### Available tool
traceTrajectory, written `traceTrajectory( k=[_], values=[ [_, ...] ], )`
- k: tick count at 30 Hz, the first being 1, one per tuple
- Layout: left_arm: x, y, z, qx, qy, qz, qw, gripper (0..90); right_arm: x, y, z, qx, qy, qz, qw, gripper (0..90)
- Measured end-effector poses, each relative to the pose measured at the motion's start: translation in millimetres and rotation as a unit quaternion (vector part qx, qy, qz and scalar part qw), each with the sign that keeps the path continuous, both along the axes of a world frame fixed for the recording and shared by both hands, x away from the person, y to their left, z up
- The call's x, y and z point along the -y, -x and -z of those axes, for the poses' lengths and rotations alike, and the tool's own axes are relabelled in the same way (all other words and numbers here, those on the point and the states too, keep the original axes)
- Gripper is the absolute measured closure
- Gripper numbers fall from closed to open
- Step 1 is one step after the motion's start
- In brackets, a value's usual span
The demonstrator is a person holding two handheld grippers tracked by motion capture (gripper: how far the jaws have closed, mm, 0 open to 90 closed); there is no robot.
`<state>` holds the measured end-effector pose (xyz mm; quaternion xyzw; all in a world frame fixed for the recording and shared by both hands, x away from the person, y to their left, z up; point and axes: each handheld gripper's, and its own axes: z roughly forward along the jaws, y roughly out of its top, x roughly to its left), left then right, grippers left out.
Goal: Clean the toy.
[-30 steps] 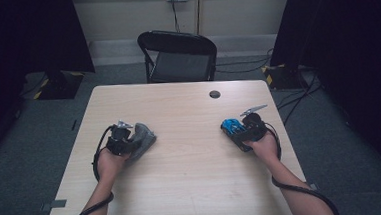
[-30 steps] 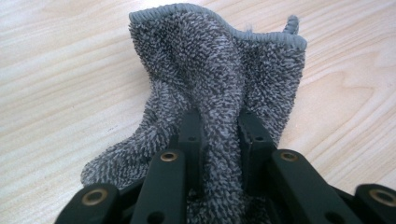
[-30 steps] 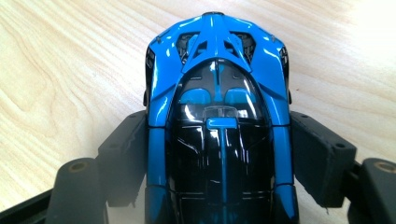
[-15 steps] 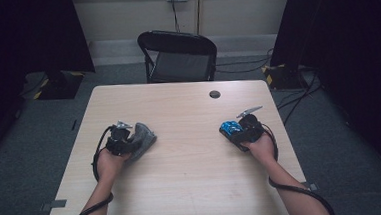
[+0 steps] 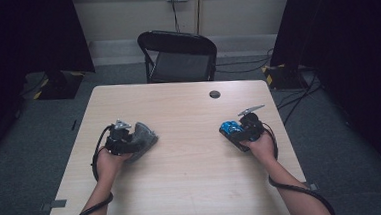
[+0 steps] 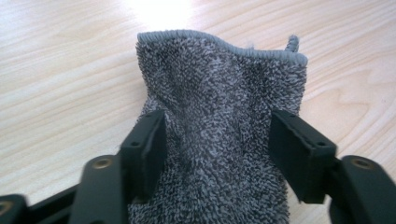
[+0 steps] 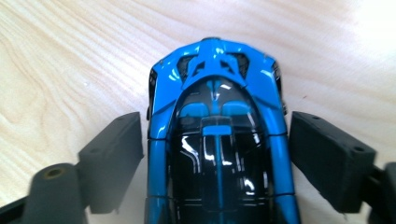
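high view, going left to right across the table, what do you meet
left claw → grey terry cloth lying between its jaws → bare table → blue toy car → right claw with jaws either side of the car, not touching it

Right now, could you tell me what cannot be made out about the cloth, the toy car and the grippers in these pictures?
- Grey cloth: its near end is cut off by the bottom edge of the left gripper view.
- Blue toy car: its near end is cut off by the bottom edge of the right gripper view; wheels hidden beneath the body.
- Left gripper and right gripper: too small in the high view to judge the jaws.
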<state>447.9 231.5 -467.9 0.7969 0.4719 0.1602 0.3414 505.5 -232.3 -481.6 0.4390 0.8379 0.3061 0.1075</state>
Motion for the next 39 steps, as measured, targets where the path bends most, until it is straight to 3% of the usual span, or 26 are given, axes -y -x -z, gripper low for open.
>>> traceTrajectory(
  k=[2,15,20,37,39],
  values=[
    [-0.9,0.0,-1.5,0.002,0.003,-0.002,1.0,33.8,0.4,0.4,-2.3,0.006,0.006,-0.003,1.0,17.3],
    [-0.4,8.0,-14.7,0.011,0.018,0.003,0.9998,29.8,-4.0,0.7,-19.9,0.021,-0.023,0.004,0.9995,10.4],
    [2.7,11.4,-18.8,0.016,0.023,0.011,0.9996,29.8,-4.8,3.1,-24.2,0.031,-0.021,0.003,0.9993,10.4],
    [24.0,24.6,-25.0,0.02,0.035,0.043,0.9983,28.2,-26.1,24.6,-41.2,0.046,-0.027,-0.046,0.9975,10.9],
    [28.4,27.5,-24.3,0.021,0.035,0.05,0.9979,27.9,-31.0,27.5,-42.0,0.053,-0.018,-0.055,0.9969,10.9]
  ],
)
